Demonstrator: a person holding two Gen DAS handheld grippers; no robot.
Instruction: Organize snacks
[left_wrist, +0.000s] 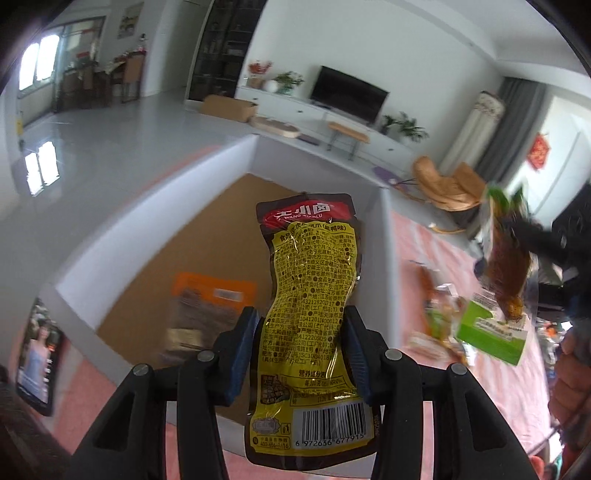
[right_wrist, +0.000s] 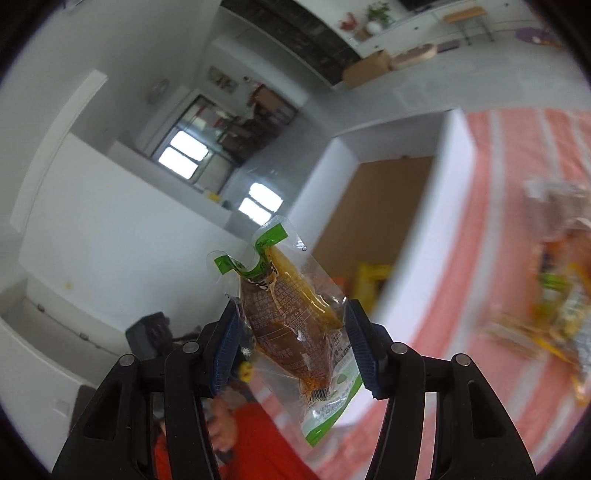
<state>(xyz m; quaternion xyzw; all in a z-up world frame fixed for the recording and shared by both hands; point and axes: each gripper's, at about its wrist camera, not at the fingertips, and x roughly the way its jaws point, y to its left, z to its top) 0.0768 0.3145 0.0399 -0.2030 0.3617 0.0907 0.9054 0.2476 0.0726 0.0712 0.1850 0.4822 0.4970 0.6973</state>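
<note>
Gripping a yellow pouch (left_wrist: 310, 321) in left tongs (left_wrist: 303, 354) and a green pouch (right_wrist: 295, 325) in right tongs (right_wrist: 295, 350), you carry both toward the box (left_wrist: 236, 151).

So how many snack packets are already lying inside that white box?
1 for certain: a blurred orange packet on the cardboard-brown floor of the white-walled box. The held yellow packet may hide others.
</note>
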